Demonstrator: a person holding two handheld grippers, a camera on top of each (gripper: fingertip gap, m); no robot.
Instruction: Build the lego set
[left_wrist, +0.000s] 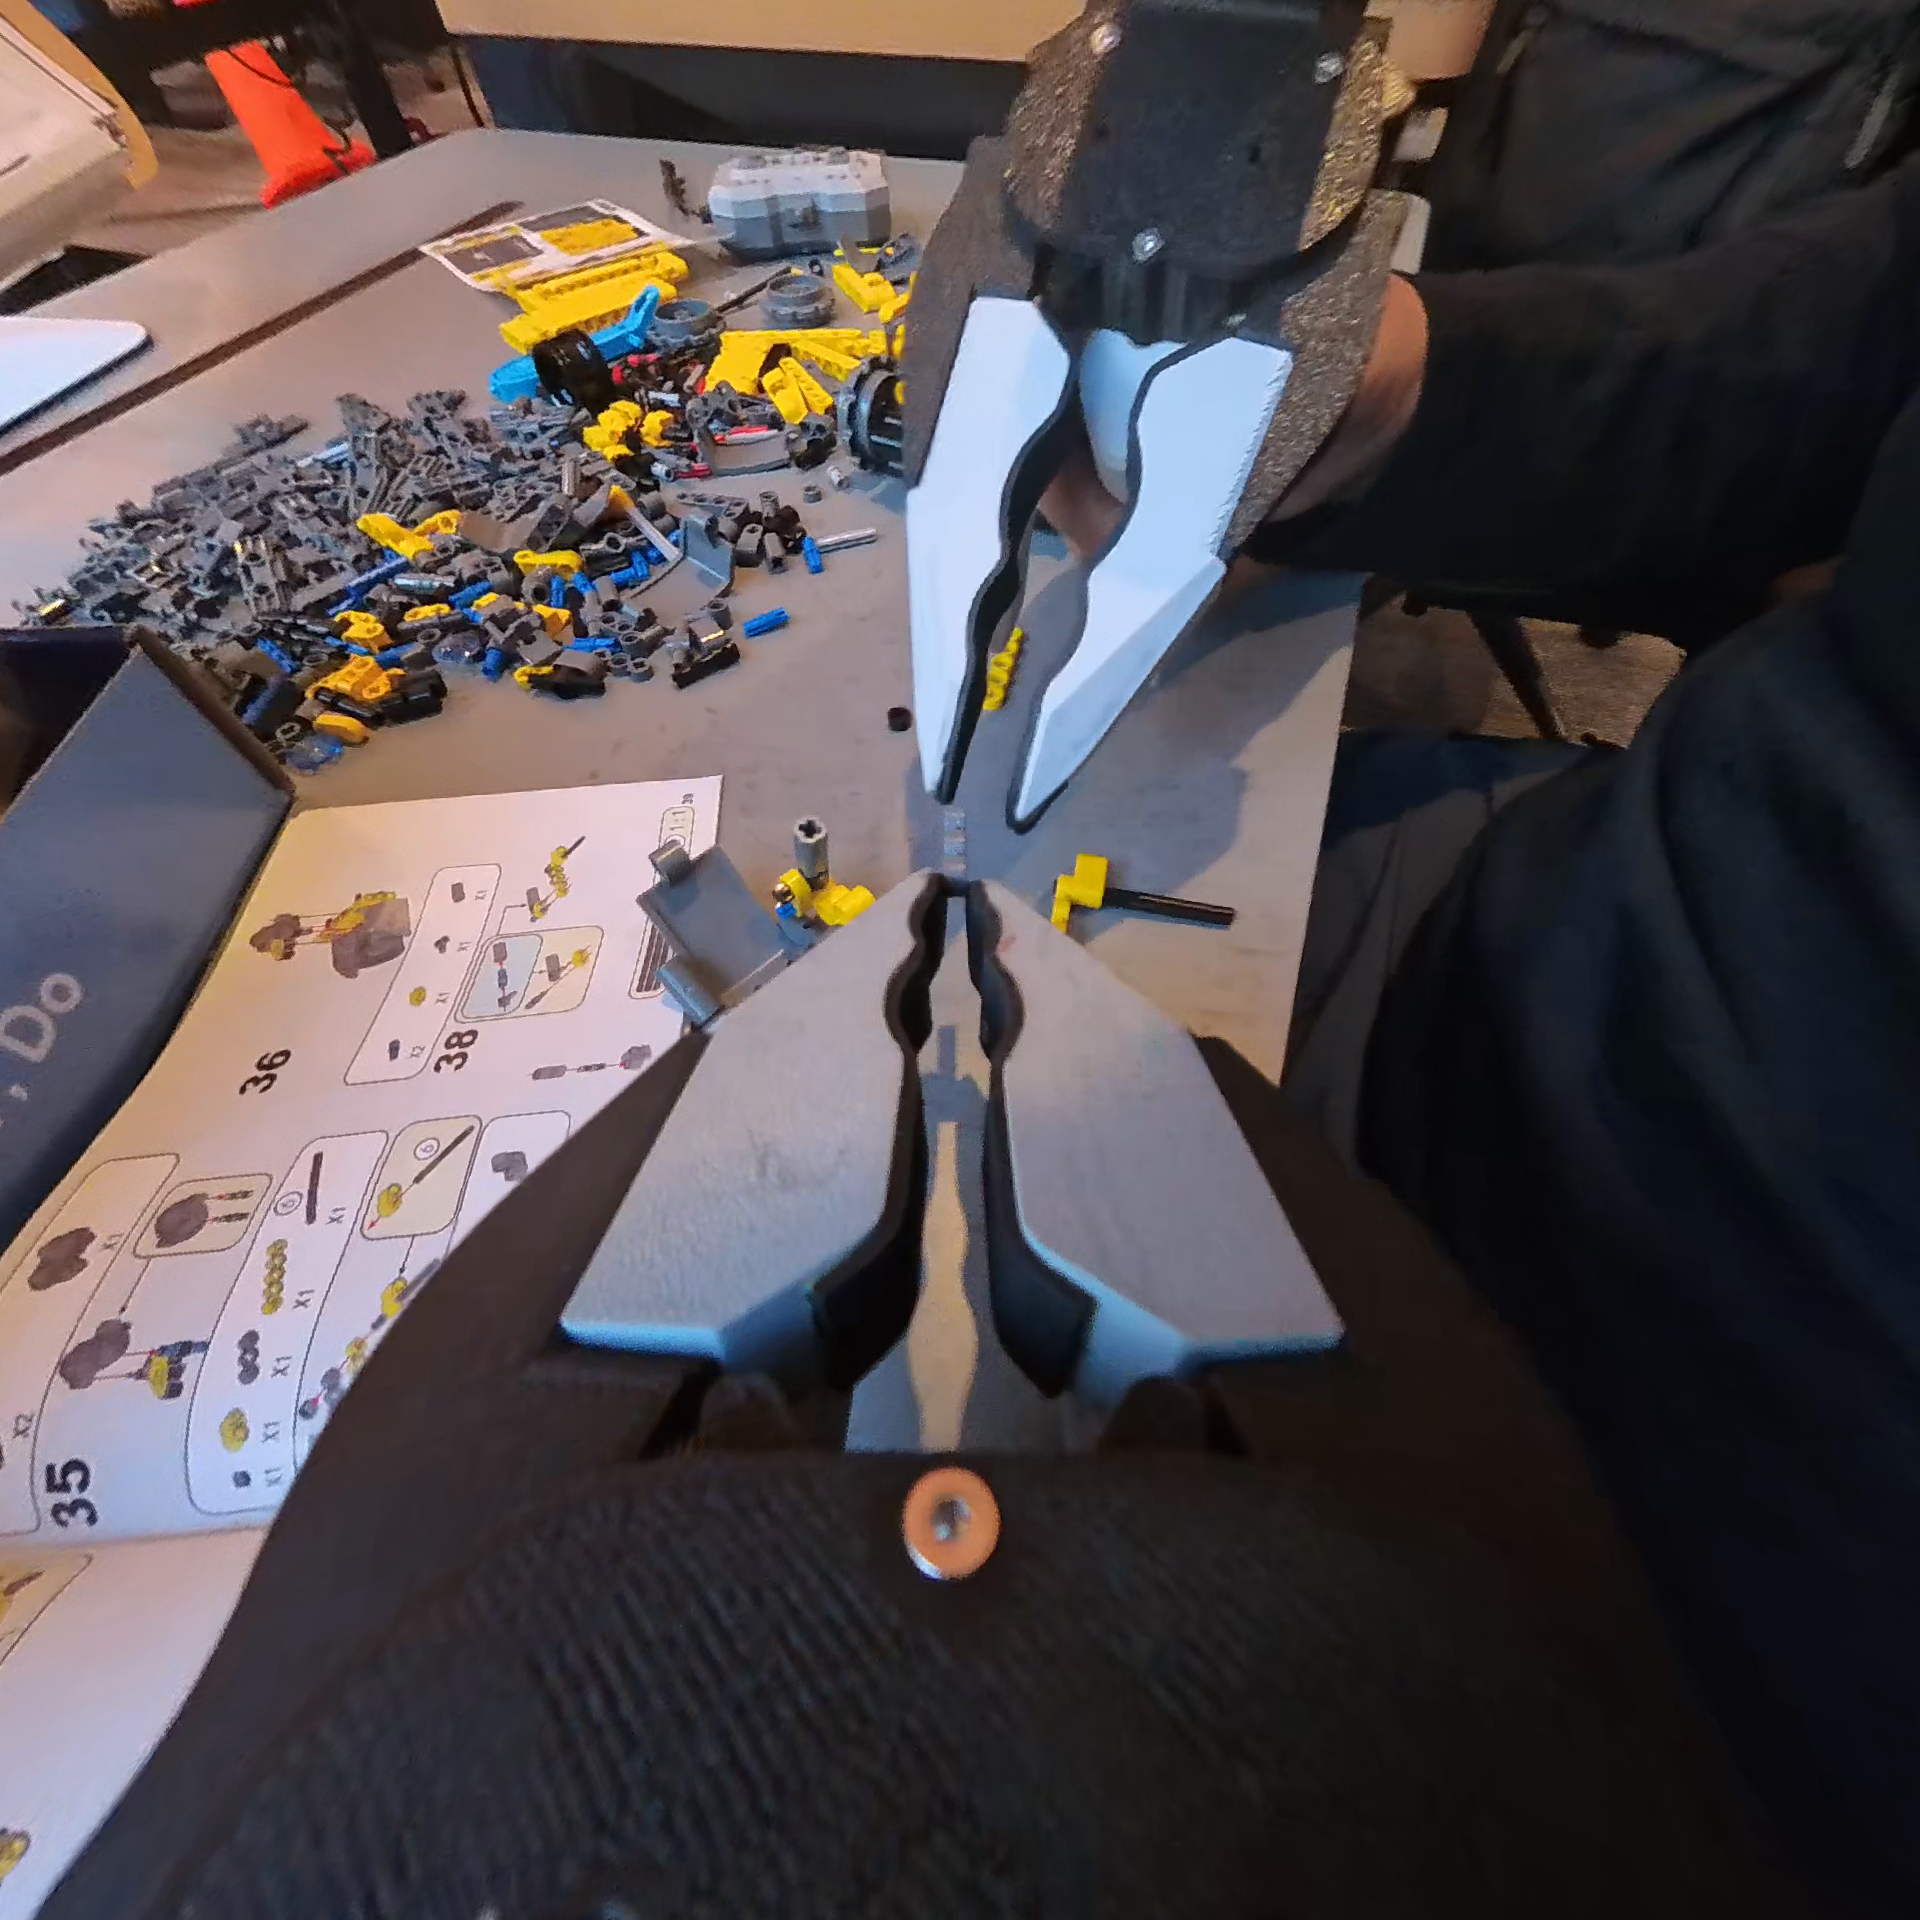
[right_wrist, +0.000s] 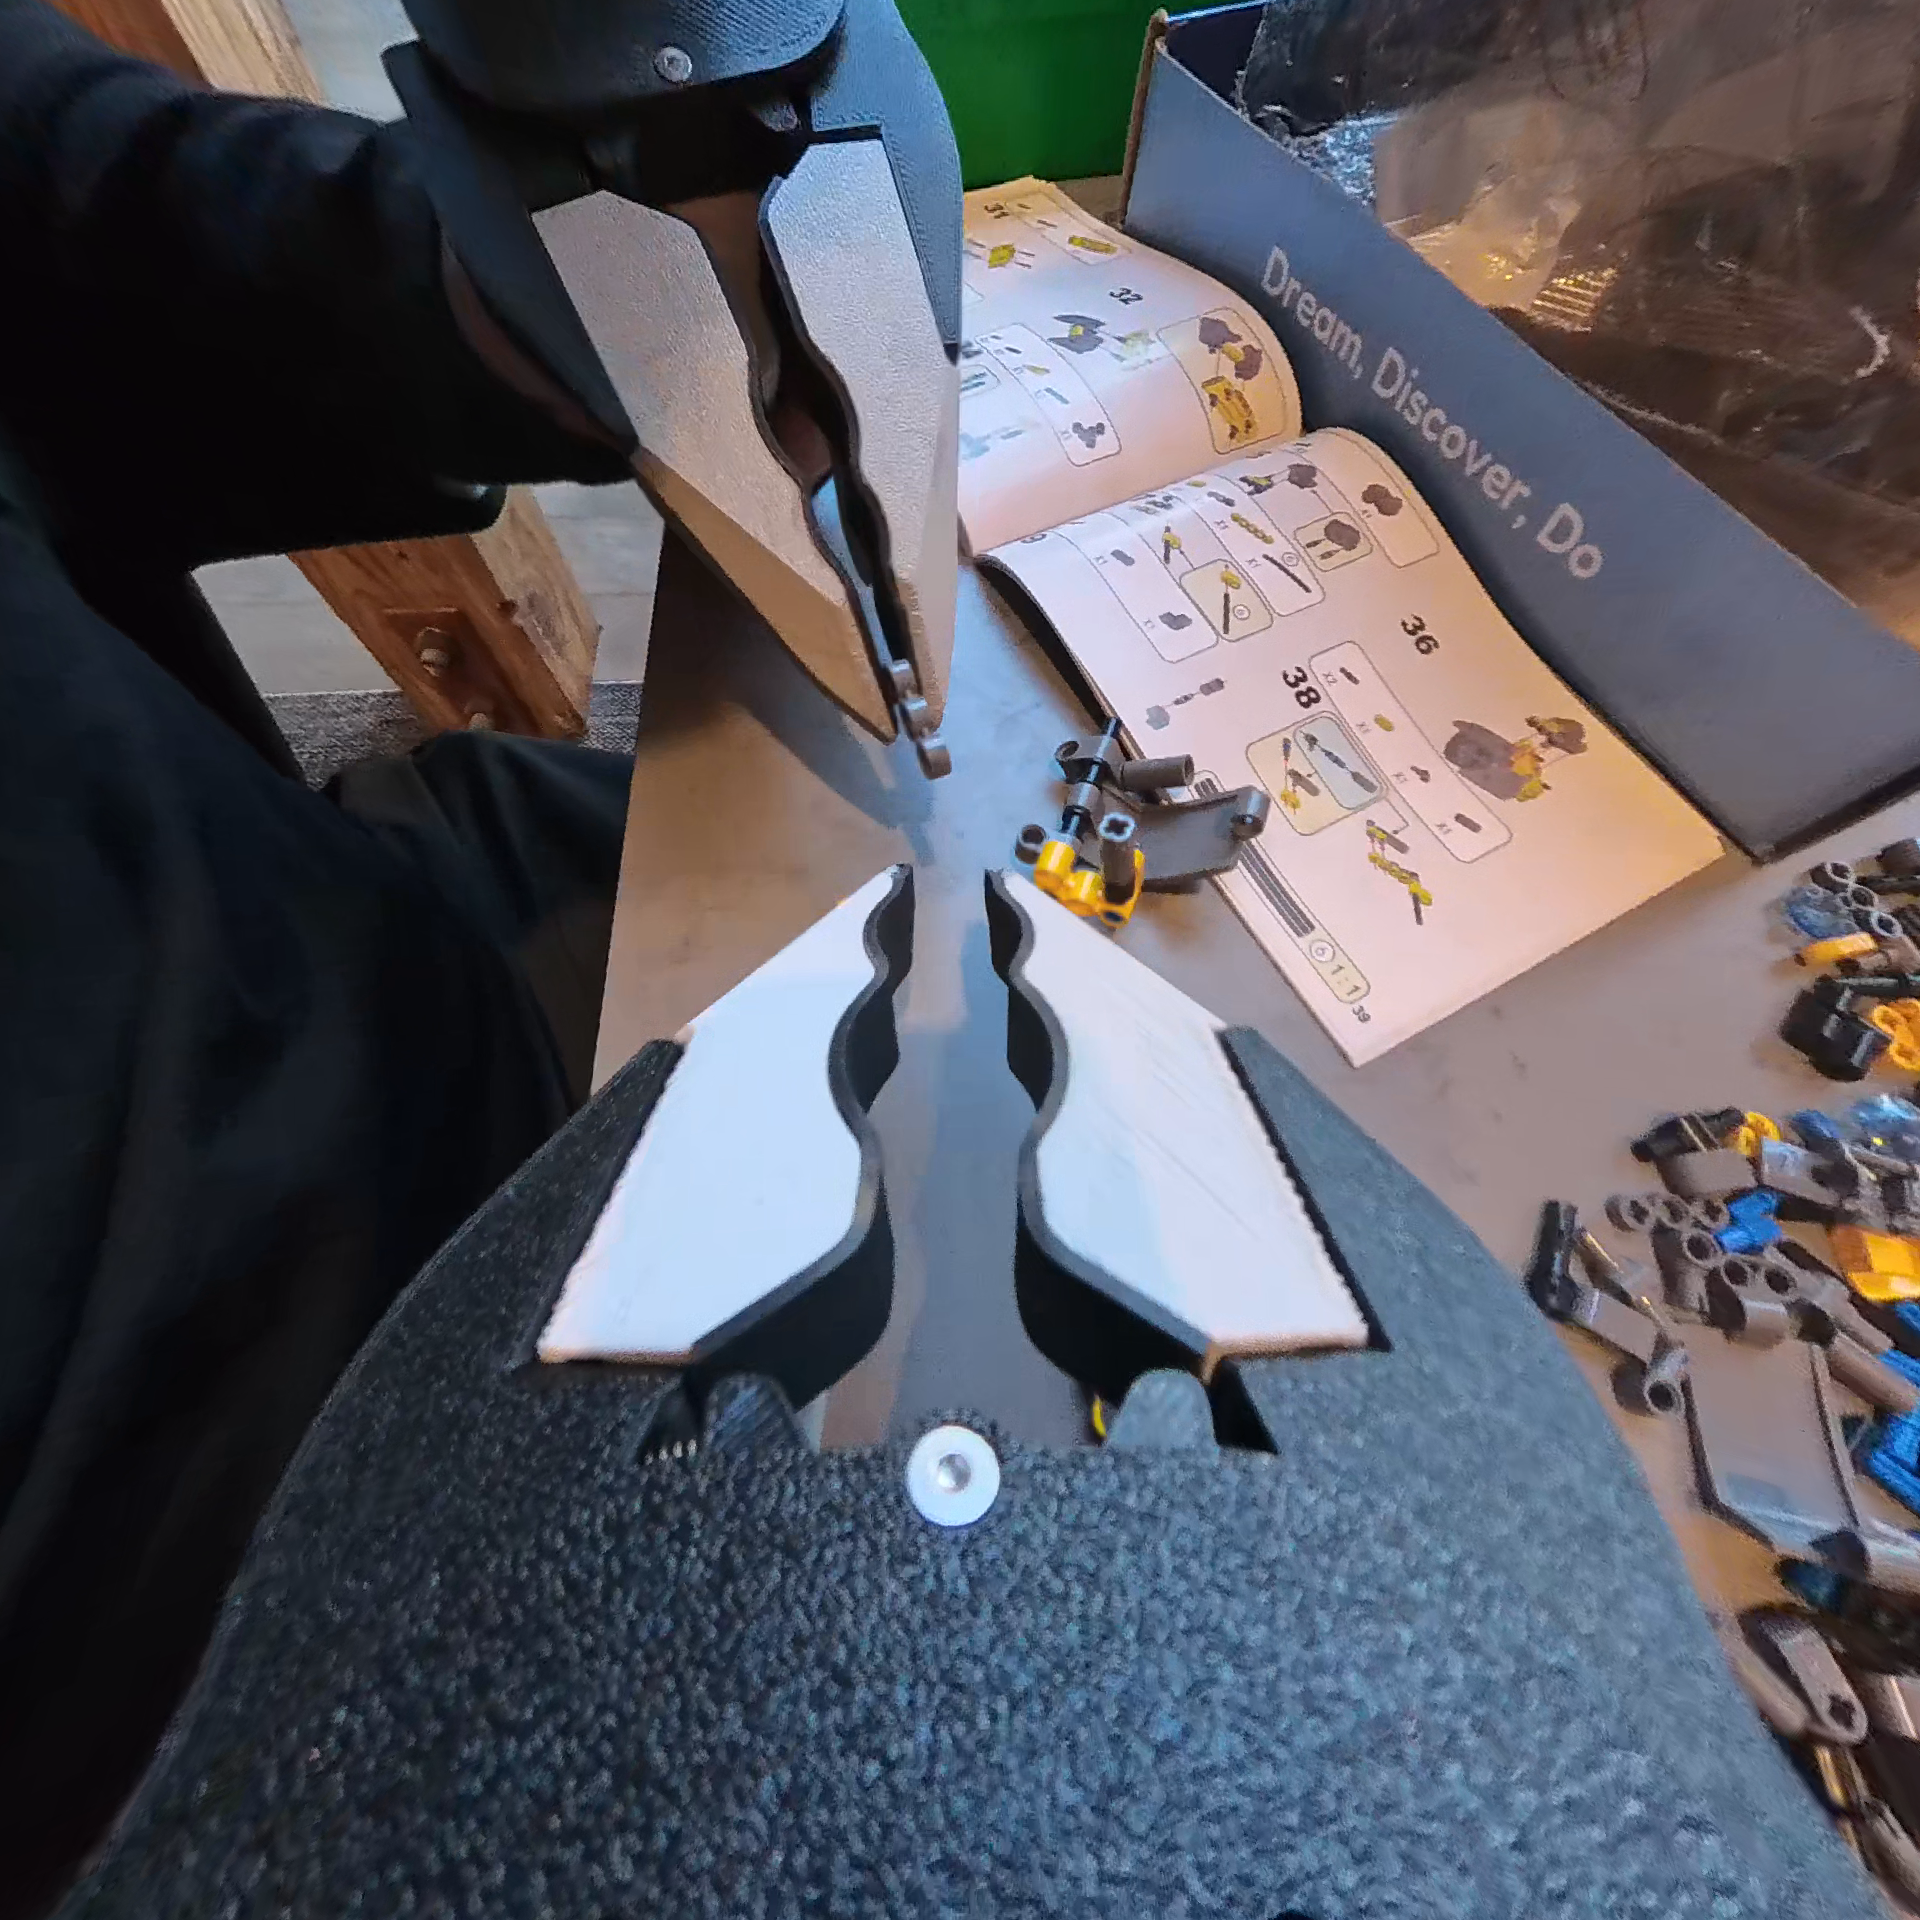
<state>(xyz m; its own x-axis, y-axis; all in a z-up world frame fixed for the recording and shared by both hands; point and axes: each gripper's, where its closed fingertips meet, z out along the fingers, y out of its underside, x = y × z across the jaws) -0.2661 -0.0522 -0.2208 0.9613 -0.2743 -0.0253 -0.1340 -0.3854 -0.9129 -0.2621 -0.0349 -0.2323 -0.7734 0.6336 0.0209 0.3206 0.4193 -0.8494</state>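
My left gripper, with grey fingers, is shut on a small thin grey beam that sticks out past its tips. In the right wrist view it comes in from the top with the grey beam in its tips, just above the table. My right gripper, with white fingers, is open and empty. Its tips face the beam a short way off. It also shows in the left wrist view, pointing down at the beam. A small yellow and grey assembly lies on the table just beside both grippers.
An open instruction booklet lies beside a dark blue box. A grey panel piece rests on the booklet's corner. A yellow piece on a black axle lies near the table's edge. A heap of loose pieces covers the far table. My two grippers' fingertips are within a few centimetres of each other.
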